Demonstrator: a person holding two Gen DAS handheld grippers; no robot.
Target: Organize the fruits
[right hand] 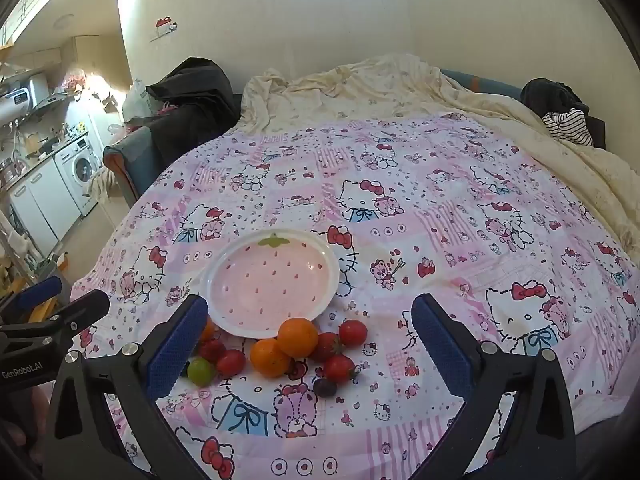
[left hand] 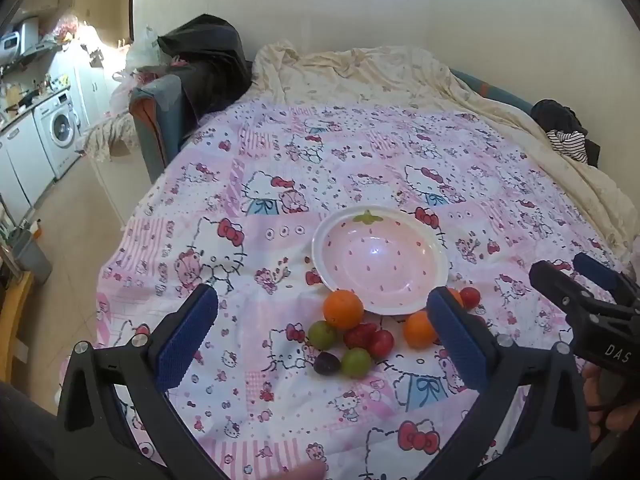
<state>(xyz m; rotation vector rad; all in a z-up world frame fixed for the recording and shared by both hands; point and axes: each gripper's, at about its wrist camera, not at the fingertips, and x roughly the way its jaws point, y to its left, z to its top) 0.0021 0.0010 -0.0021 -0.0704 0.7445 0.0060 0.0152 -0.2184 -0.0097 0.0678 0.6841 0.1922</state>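
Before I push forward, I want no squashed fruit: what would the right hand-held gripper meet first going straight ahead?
Probably the orange pair: the right hand-held gripper, open, points at the near orange and the one behind it, then the strawberry plate. Depth is unclear.

Both wrist cameras are looking forward and down across the bed from its near edge, sitting side by side. Each is catching the pink bowl (left hand: 380, 266) (right hand: 274, 284) and fruit pile close ahead, the left view sitting further left.
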